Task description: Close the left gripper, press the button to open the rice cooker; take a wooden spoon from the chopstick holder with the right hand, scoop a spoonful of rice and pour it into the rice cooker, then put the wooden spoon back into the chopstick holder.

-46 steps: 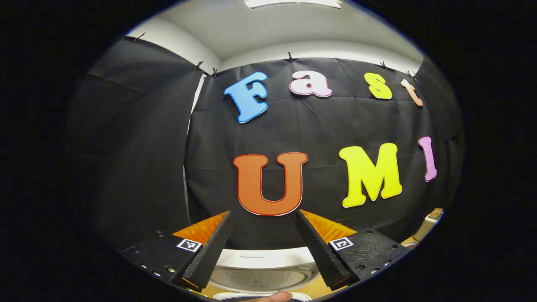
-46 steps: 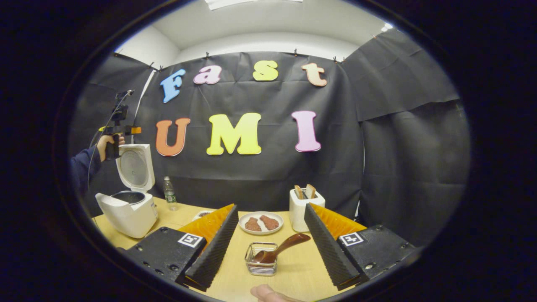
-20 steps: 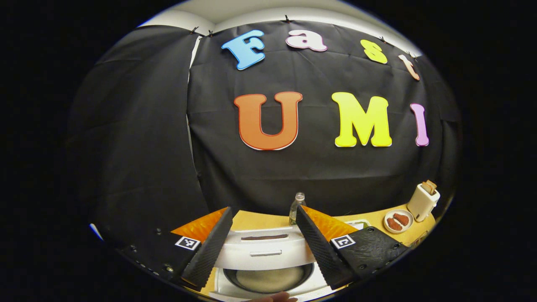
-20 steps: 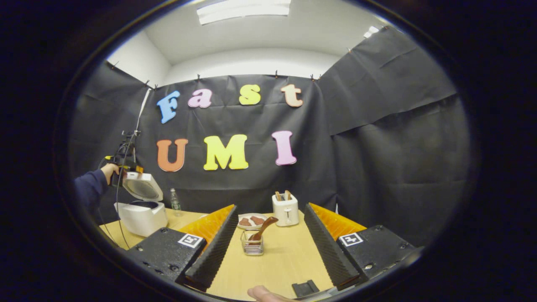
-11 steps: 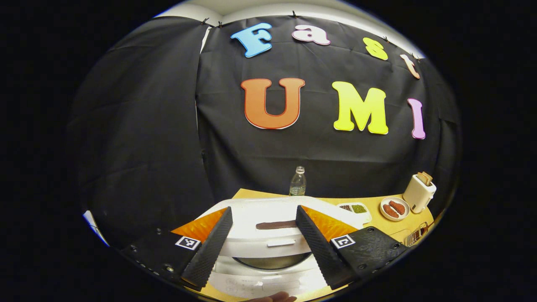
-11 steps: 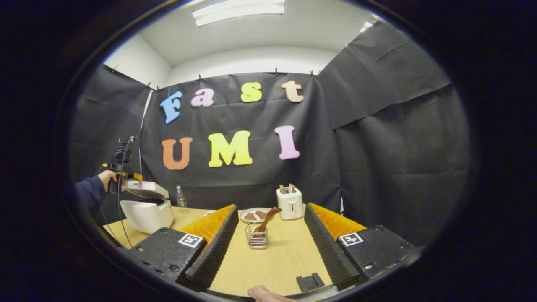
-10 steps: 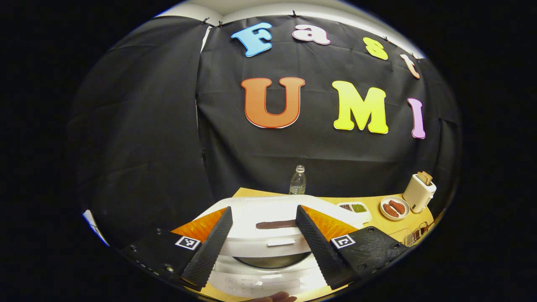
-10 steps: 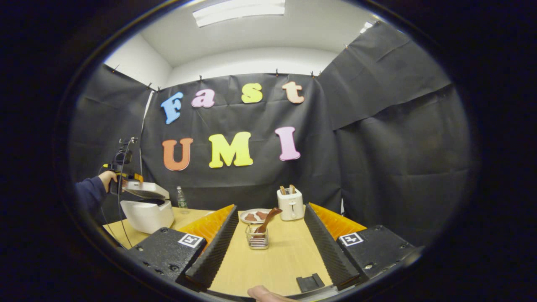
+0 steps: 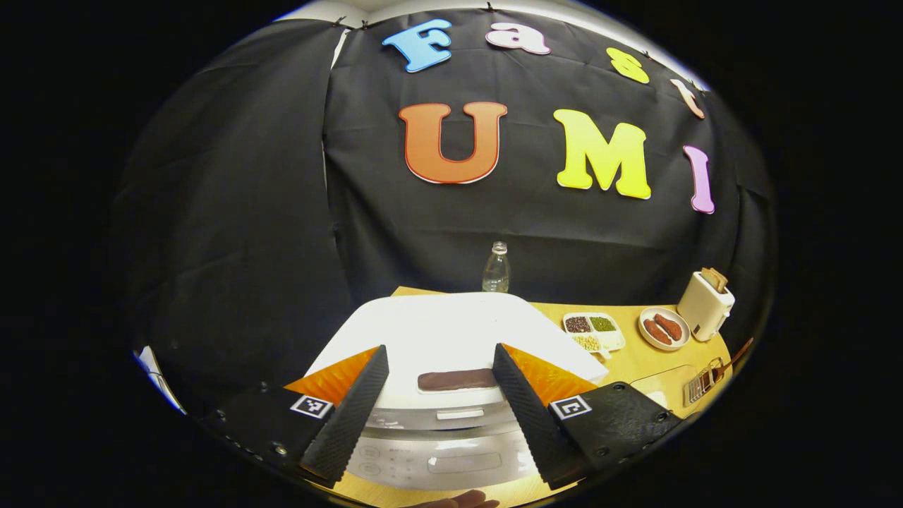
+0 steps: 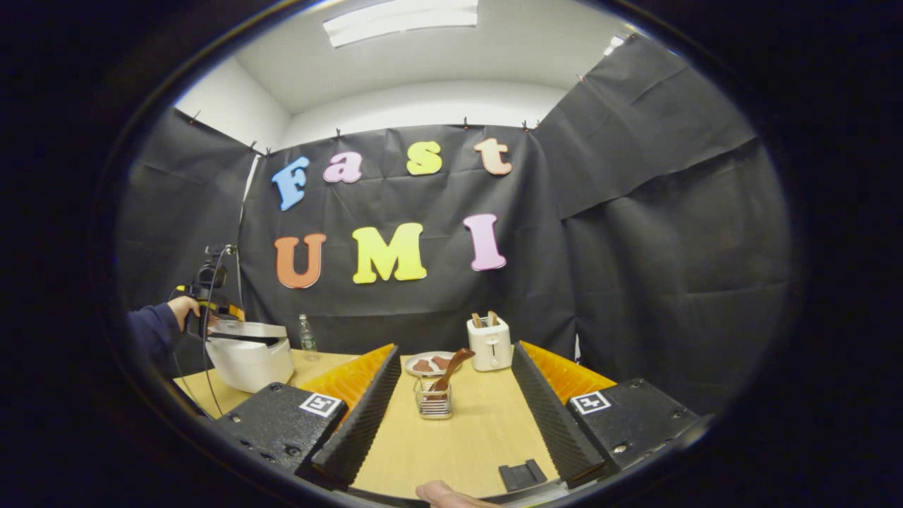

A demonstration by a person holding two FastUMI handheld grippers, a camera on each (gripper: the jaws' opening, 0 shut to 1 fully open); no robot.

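The white rice cooker [image 9: 451,324] sits right below my left gripper [image 9: 439,349]. Its lid lies almost flat on the body, with a thin dark gap under the front edge. The left gripper is open, its fingers straddling the dark strip [image 9: 457,379] at the lid's front without gripping. In the right gripper view the rice cooker [image 10: 250,360] stands far left, a hand [image 10: 180,309] holding the left gripper over it. My right gripper [image 10: 455,346] is open and holds nothing. Beyond it, the wire chopstick holder [image 10: 432,403] holds the wooden spoon [image 10: 451,365], leaning right.
On the wooden table [image 10: 458,437] stand a water bottle [image 9: 496,268], a divided tray of grains [image 9: 592,330], a plate of meat [image 9: 663,328] and a white toaster [image 9: 705,314]. A small black part [image 10: 518,474] lies near the front edge.
The cooker lid has swung down from upright to almost flat, with the left gripper following it. The right gripper has drawn back from the holder, with the spoon left inside.
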